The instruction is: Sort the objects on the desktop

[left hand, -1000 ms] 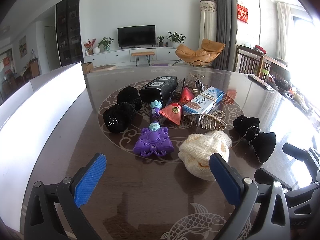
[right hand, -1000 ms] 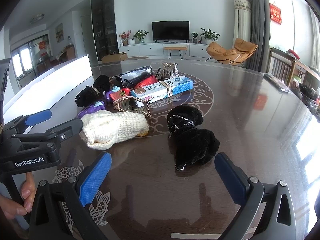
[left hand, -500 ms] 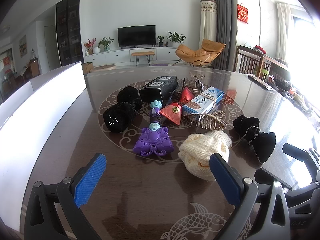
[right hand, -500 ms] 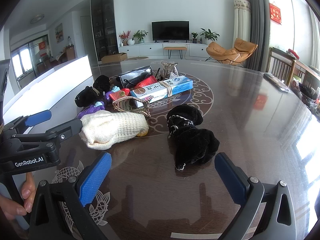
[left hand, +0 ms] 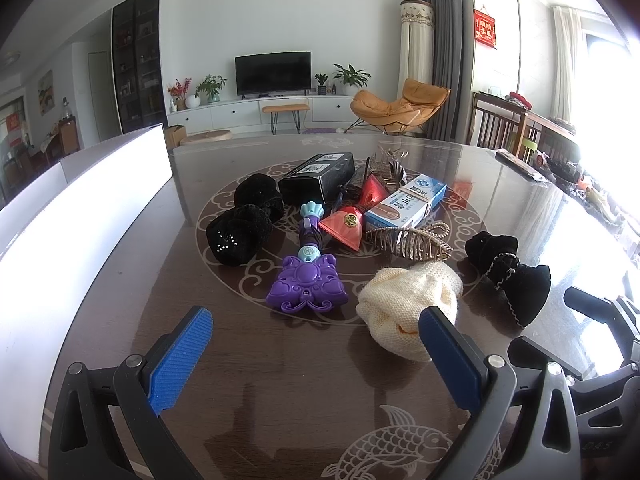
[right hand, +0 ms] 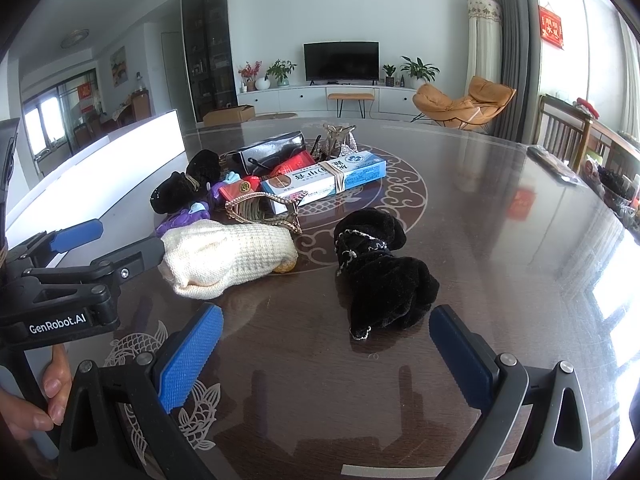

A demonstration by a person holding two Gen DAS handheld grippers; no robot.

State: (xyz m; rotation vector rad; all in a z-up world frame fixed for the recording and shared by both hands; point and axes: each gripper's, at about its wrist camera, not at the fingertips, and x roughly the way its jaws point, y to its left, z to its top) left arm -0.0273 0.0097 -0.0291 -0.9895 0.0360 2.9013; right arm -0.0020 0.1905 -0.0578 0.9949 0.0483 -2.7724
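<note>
A pile of small objects lies mid-table: a purple toy wand (left hand: 306,278), a cream knitted pouch (left hand: 408,300), a black velvet pouch (left hand: 516,276), two black scrunchies (left hand: 240,232), a gold hair claw (left hand: 408,242), a red pouch (left hand: 346,226), a blue-and-white box (left hand: 406,202) and a black box (left hand: 318,178). My left gripper (left hand: 316,354) stands open just short of the wand and cream pouch. My right gripper (right hand: 326,358) is open, just in front of the black velvet pouch (right hand: 380,276), beside the cream pouch (right hand: 228,258). Neither holds anything.
The dark glossy round table (left hand: 280,400) has bare surface near me and at the right (right hand: 520,260). A white panel (left hand: 80,216) runs along the left side. A person's hand (right hand: 44,396) holds the left gripper's handle. Wooden chairs (left hand: 504,128) stand at the far right.
</note>
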